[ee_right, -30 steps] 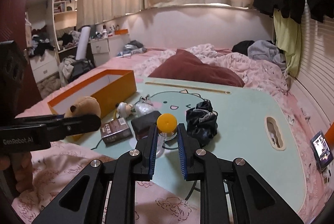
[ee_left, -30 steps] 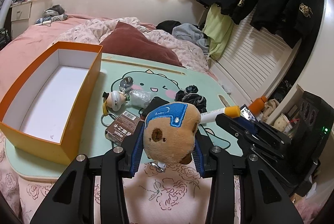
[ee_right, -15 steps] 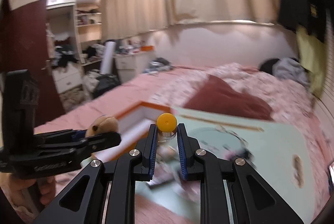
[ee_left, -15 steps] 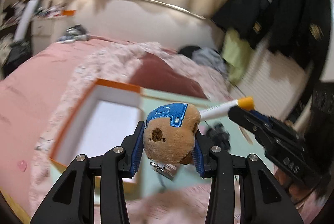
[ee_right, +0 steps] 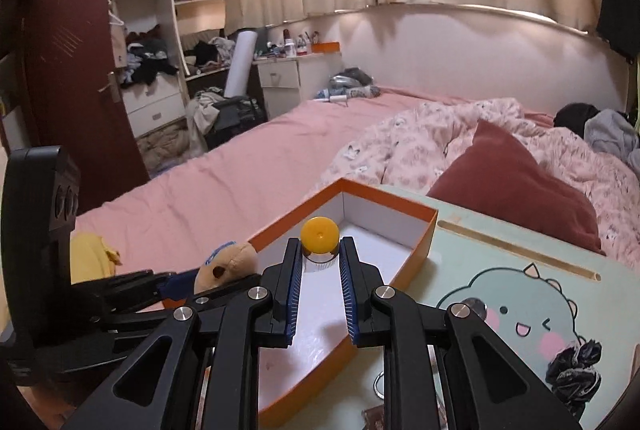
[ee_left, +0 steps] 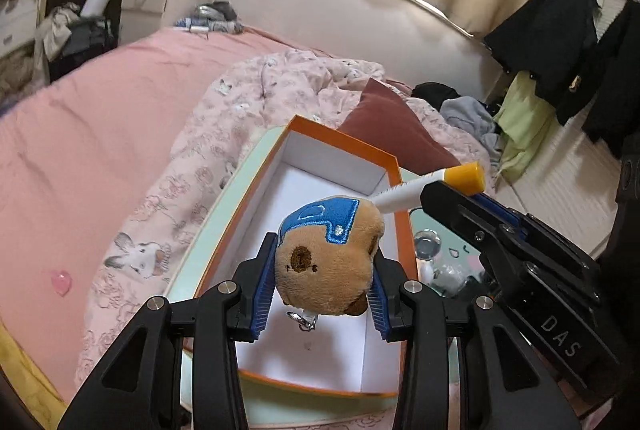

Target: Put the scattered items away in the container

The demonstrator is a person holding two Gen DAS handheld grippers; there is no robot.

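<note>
My left gripper point(ee_left: 324, 270) is shut on a brown plush animal head with a blue patch point(ee_left: 326, 258), a metal clip dangling below it. It hangs over the white inside of the orange box point(ee_left: 394, 165). My right gripper point(ee_right: 319, 258) is shut on a white tube with a yellow cap point(ee_right: 319, 234), over the same box point(ee_right: 424, 250). In the left wrist view the tube point(ee_left: 464, 177) sticks out of the right gripper point(ee_left: 444, 195) just right of the plush. In the right wrist view the plush point(ee_right: 228, 266) and the left gripper point(ee_right: 180, 284) lie to the left.
The box stands on the left end of a mint lap desk point(ee_right: 472, 242) printed with a cartoon dinosaur, resting on a pink bed. A black scrunchie point(ee_right: 576, 362), a clear round piece point(ee_left: 427, 242) and a brown packet point(ee_right: 376, 416) lie on the desk. A maroon pillow point(ee_right: 512, 181) sits behind.
Both grippers have swung left from the cluttered middle of the desk to above the orange box, each still holding its item. The box fills more of both views.
</note>
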